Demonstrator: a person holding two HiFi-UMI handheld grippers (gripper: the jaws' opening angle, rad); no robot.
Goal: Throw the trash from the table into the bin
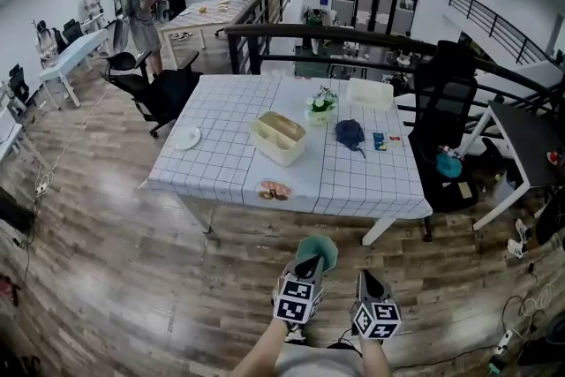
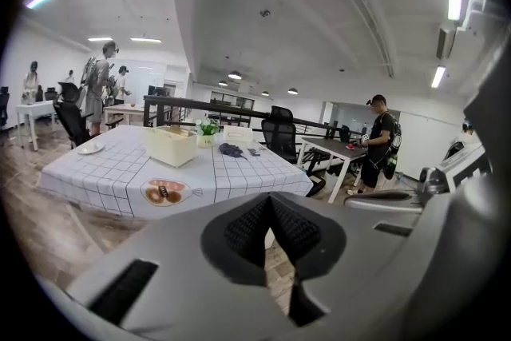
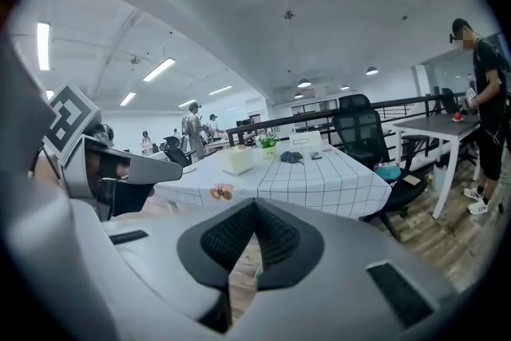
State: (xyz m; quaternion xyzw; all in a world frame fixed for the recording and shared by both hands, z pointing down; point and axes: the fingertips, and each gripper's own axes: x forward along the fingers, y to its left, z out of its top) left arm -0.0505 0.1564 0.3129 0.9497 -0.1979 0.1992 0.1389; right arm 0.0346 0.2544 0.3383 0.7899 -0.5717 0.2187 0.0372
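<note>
The white checked table [image 1: 229, 163] stands ahead of me across bare wood floor. A printed wrapper [image 1: 274, 190] [image 2: 164, 192] [image 3: 221, 191] lies at its near edge. Farther back lie a dark crumpled cloth-like piece [image 1: 350, 133] [image 2: 231, 149] [image 3: 291, 157] and small packets [image 1: 380, 139]. Both grippers hang low over the floor, well short of the table and side by side. On my left gripper [image 1: 309, 262] [image 2: 269, 198] the pads meet with nothing between them. My right gripper [image 1: 366, 276] [image 3: 254, 204] is shut and empty too. A teal shape [image 1: 320, 250] shows by the left gripper's tip; I cannot tell what it is.
On the table stand a cream box [image 1: 278, 137], a white plate [image 1: 186, 137], a flower pot [image 1: 320, 106] and a white tray [image 1: 369, 92]. Black office chairs [image 1: 446, 115] [image 1: 163, 93] flank the table. A dark railing [image 1: 353, 40] runs behind it. A person [image 2: 377, 141] stands at a desk on the right.
</note>
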